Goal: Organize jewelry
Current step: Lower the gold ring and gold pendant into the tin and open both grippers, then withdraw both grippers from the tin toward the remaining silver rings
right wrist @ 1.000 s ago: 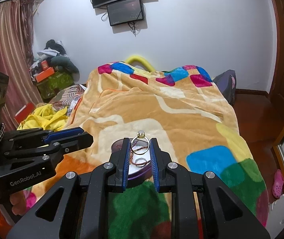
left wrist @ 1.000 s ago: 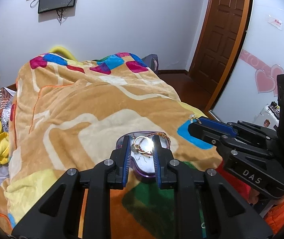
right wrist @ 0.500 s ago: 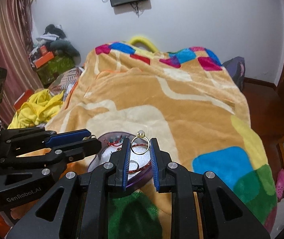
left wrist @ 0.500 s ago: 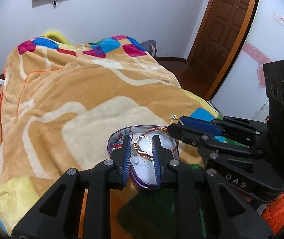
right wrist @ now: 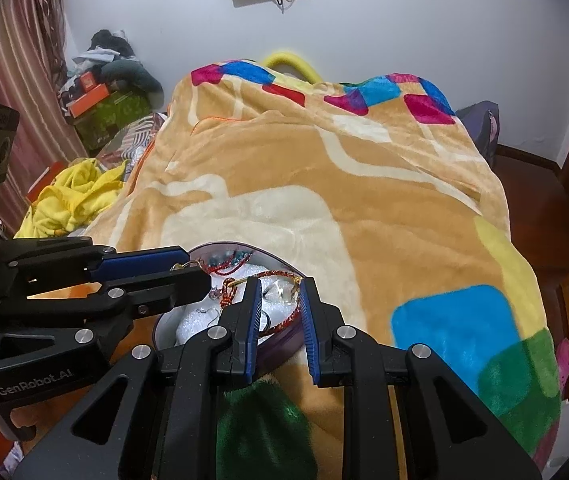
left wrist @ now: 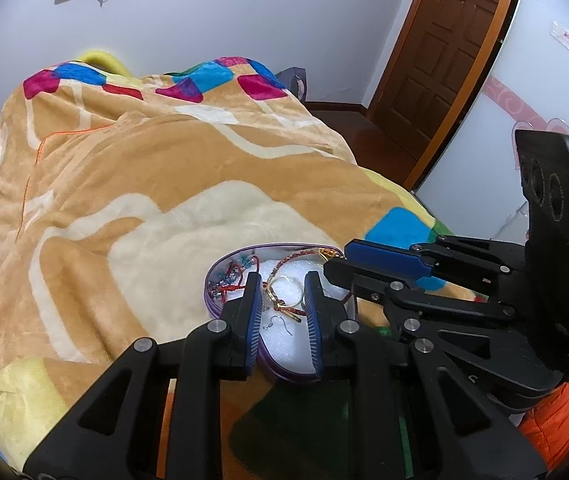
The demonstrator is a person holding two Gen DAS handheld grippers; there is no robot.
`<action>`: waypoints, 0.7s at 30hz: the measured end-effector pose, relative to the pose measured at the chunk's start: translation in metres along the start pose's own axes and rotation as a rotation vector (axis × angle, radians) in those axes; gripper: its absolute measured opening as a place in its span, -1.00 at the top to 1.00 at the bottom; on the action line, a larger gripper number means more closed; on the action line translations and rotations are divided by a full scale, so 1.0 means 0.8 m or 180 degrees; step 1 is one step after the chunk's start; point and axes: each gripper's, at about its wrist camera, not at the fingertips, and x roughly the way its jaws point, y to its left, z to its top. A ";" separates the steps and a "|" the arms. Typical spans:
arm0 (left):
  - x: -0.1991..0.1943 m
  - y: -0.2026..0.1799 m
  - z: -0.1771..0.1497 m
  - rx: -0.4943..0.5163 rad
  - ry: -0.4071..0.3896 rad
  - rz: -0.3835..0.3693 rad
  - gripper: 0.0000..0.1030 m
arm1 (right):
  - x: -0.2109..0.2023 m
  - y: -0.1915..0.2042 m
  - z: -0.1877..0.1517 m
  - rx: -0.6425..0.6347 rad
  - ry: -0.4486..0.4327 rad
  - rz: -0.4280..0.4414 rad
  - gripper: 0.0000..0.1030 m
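A purple heart-shaped box (left wrist: 213,301) lined with white foam lies on the blanket, with a red braided bracelet (left wrist: 290,311) and small earrings inside. My left gripper (left wrist: 282,292) is shut on a thin gold hoop (left wrist: 270,293) just above the foam. My right gripper (right wrist: 280,290) hangs over the same box (right wrist: 220,245), shut on a gold ring (right wrist: 293,283) that is hard to make out against the white. In the right wrist view the left gripper (right wrist: 197,268) comes in from the left; in the left wrist view the right gripper (left wrist: 336,260) comes in from the right.
The box rests near the front edge of a bed under an orange-and-cream blanket (left wrist: 156,184) with coloured squares. Yellow clothes (right wrist: 72,196) and stacked boxes (right wrist: 100,100) lie left of the bed. A wooden door (left wrist: 456,48) stands at the right.
Both grippers have sunk and tipped down toward the purple box, each still shut on its ring. The box now lies directly under both pairs of fingertips.
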 end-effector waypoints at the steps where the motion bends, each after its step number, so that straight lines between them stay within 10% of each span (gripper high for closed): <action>1: -0.001 0.000 0.000 0.0000 -0.0005 0.0002 0.61 | 0.001 0.000 0.000 -0.0001 0.0014 0.0001 0.66; 21: -0.092 -0.023 -0.011 0.0078 -0.0326 0.0179 0.41 | -0.071 0.029 -0.009 -0.0098 -0.0215 -0.0195 0.48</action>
